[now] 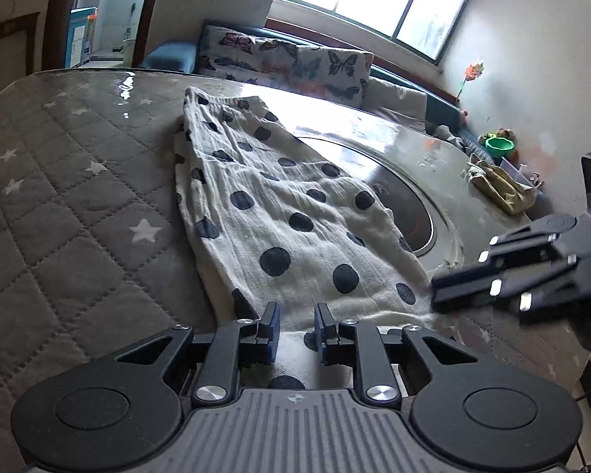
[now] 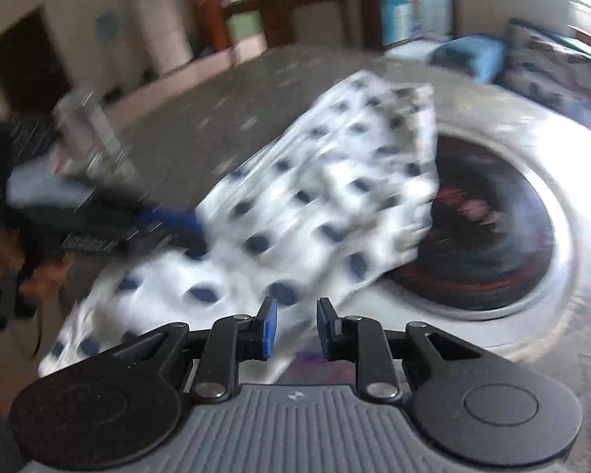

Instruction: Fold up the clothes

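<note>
A white cloth with dark polka dots lies flat and long on the grey quilted star cover of a table. My left gripper sits low over the cloth's near edge. Its jaws stand narrowly apart, cloth shows in the gap, and the blue pads are not pressing on it. My right gripper points in at the cloth's near right corner. In the blurred right wrist view the cloth spreads ahead of the right gripper, which also has a narrow gap. The left gripper is at the cloth's left edge.
A dark round inset sits in the shiny tabletop just right of the cloth. A yellowish bag and a green bowl are at the far right. A sofa with butterfly cushions stands behind. A person's hand shows at left.
</note>
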Demonstrator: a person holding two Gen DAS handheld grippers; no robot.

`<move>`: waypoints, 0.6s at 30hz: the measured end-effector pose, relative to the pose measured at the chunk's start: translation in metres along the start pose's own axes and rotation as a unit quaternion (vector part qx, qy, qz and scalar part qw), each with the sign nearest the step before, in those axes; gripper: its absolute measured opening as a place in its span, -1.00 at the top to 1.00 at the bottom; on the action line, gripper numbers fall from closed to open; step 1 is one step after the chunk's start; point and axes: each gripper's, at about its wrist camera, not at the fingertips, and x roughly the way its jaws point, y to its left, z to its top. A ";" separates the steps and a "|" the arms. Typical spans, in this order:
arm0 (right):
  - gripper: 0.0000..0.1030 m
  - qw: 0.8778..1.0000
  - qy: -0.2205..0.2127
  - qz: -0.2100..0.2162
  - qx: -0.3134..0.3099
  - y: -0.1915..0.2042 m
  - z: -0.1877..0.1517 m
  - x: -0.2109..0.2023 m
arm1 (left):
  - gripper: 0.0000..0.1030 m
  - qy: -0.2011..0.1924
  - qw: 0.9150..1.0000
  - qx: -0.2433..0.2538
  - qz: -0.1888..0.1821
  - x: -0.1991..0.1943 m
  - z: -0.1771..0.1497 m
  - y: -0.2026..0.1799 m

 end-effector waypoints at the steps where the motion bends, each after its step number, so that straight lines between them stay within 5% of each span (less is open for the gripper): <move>1: 0.59 1.000 -0.011 -0.004 0.019 -0.010 0.001 -0.001 | 0.58 -0.005 1.000 0.002 0.000 -0.004 0.003 -0.002; 6: 0.58 0.996 -0.038 -0.033 0.079 -0.046 0.001 0.009 | 0.58 -0.022 1.000 0.015 -0.001 -0.003 0.017 -0.011; 18: 0.57 0.995 -0.061 -0.029 0.071 -0.054 0.002 0.039 | 0.57 0.004 1.000 0.017 0.020 0.016 0.016 -0.002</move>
